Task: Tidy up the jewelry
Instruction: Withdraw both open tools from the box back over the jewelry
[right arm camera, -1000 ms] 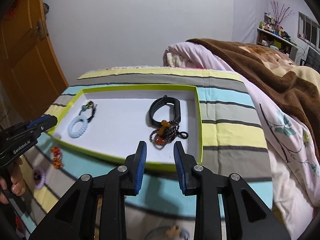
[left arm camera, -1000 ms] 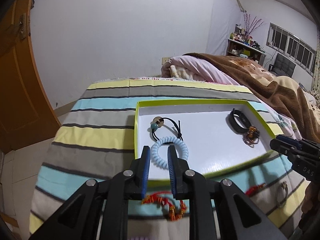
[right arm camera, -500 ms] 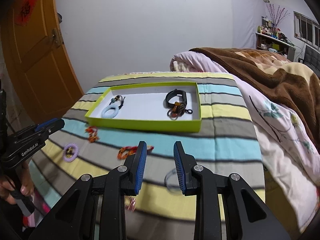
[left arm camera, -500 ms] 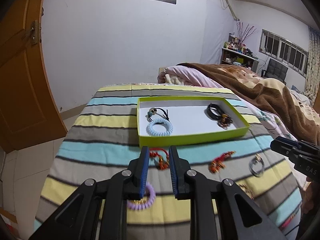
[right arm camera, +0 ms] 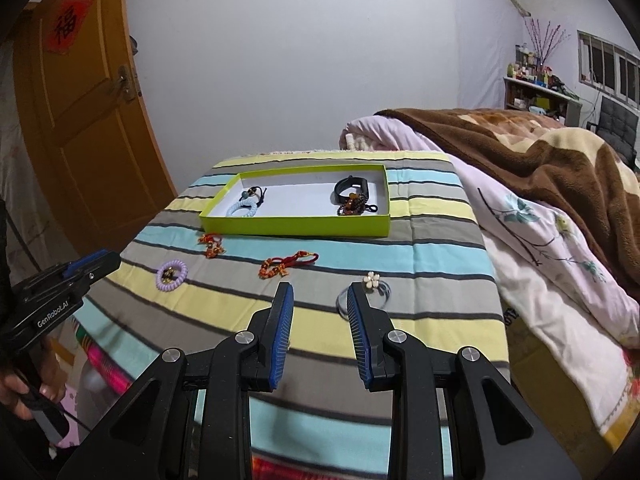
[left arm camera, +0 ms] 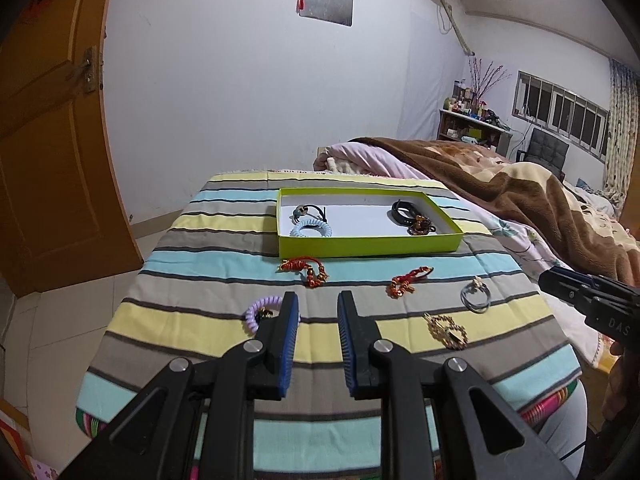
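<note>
A lime-green tray (left arm camera: 368, 245) with a white floor sits toward the far end of the striped bench (left arm camera: 224, 322), above centre in both wrist views. Inside it, at its left end, lie a pale blue spiral hair tie (left arm camera: 311, 230) and, just behind it, a black cord bracelet with a bead (left arm camera: 308, 211); at its right end lie a black wristband (left arm camera: 402, 211) and a dark beaded bracelet (left arm camera: 420, 226), touching each other. On the cloth in front of the tray, a red knotted cord charm (left arm camera: 304, 269) lies close to the tray's near wall, and a second red cord charm (left arm camera: 408, 280) lies to its right. A lilac spiral hair tie (left arm camera: 258, 313) rests left of centre, partly hidden behind the left gripper (left arm camera: 318, 312) in that view. A grey hair tie with a white flower (right arm camera: 370, 286) lies toward the right of the bench, just beside the right gripper (right arm camera: 319, 300), and a gold ornament (left arm camera: 446, 327) lies nearer the front edge. The left gripper's jaws have just been opening and now stand apart with only striped cloth showing between them. The right gripper is likewise released, its blue pads (right arm camera: 282, 330) parted and holding nothing. Both grippers hover over the near part of the bench, well apart from the tray. A brown blanket (right arm camera: 540, 156) covers the bed on the right.
</note>
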The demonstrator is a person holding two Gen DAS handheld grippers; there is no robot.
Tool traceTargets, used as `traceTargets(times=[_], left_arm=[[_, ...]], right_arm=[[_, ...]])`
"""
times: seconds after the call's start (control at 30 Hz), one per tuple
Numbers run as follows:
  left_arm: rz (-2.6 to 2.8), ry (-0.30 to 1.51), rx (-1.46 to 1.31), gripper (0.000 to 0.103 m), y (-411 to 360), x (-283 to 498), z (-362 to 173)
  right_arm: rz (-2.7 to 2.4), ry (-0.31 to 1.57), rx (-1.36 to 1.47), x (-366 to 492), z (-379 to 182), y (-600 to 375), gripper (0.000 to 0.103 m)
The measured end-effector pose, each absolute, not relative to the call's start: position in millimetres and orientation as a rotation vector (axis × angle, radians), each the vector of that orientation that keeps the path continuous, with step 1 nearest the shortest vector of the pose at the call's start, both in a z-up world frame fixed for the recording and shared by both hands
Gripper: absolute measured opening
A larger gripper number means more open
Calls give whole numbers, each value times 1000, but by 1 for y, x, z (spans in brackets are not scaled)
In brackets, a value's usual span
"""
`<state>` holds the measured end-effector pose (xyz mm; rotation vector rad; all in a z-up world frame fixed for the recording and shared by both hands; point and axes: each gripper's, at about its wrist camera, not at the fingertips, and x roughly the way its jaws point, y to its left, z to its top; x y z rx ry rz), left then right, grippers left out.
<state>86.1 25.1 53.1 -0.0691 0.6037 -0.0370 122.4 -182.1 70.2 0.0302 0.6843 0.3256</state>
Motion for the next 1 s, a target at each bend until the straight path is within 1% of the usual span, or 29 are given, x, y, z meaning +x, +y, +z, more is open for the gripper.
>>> traceTargets(times=[0.43, 1.0], left_arm=[[-20, 612, -63, 21, 28, 63, 44], [17, 648, -96, 21, 58, 99, 16]], right_arm=[[317, 693, 36, 99, 62, -193, 29], [259, 744, 30, 134, 36, -198, 29]])
